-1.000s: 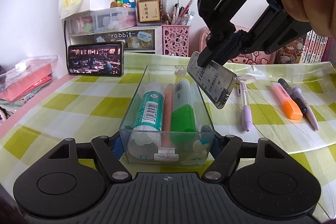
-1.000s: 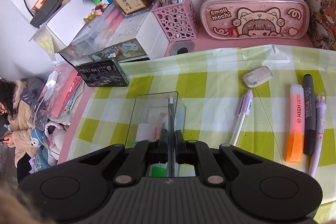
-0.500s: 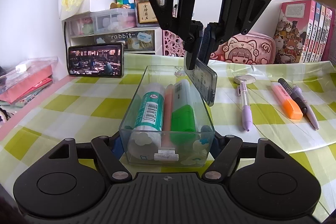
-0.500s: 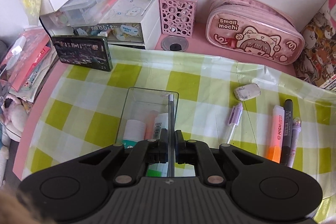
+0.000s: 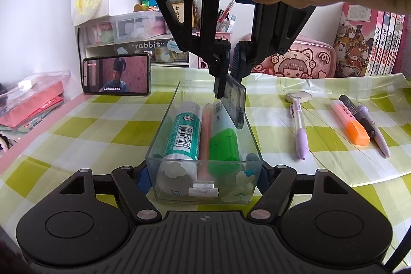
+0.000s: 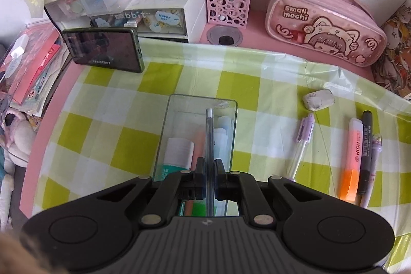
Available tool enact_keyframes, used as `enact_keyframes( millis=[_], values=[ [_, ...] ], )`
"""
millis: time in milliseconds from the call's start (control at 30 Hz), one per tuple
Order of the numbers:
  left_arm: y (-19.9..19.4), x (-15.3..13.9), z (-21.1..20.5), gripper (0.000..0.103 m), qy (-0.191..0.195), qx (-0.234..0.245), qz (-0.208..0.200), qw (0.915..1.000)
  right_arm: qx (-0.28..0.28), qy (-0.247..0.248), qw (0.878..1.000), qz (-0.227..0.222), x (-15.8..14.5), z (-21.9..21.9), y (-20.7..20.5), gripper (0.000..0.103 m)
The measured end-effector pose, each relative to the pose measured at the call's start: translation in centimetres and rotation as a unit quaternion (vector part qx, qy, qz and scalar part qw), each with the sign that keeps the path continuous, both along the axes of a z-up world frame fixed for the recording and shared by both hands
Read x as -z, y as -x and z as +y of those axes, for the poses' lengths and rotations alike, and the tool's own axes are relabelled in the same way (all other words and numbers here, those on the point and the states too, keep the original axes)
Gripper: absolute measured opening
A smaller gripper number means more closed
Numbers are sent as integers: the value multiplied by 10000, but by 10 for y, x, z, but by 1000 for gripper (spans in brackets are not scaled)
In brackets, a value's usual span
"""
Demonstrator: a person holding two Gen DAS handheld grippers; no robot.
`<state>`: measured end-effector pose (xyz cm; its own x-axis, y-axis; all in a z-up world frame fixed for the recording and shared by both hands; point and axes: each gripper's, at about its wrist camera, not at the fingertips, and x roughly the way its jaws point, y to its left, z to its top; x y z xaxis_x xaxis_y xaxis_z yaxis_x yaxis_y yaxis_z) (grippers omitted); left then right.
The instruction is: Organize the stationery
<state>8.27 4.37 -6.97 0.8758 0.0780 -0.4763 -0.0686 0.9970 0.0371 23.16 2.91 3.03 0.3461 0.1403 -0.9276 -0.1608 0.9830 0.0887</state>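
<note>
Nearest, the left gripper [image 5: 204, 172] bracketed the clear box [image 5: 253, 125], fingers spread against both side walls, holding it steady on the desk [image 5: 84, 125]. Inside the box lay a teal glue stick [image 5: 183, 136] with barcode, a pink pen and a green-capped marker. Above the box's far half, the right gripper [image 6: 210, 172] pinched a flat translucent case [image 5: 233, 104] edge-on, fingers closed tight. Risk, judged: the case could catch the box's right wall or ride up on the marker and tip out. Right of the box: orange highlighter [image 6: 353, 161], "HIGH". Behind it: drawers [image 6: 143, 17] "rabbit"; pouch [image 6: 323, 22] "Small mochi".
</note>
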Motion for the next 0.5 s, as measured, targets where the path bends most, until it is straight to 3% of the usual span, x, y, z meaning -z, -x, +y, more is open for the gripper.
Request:
enact_keyframes(
  millis=[200, 500],
  values=[
    [0, 0, 0, 73, -14, 8, -6, 10000, 139, -284, 9994, 170, 7, -11, 0, 19],
    [-2, 0, 0, 73, 1, 9, 11, 10000, -222, -343, 9989, 221, 7, -9, -11, 19]
  ],
)
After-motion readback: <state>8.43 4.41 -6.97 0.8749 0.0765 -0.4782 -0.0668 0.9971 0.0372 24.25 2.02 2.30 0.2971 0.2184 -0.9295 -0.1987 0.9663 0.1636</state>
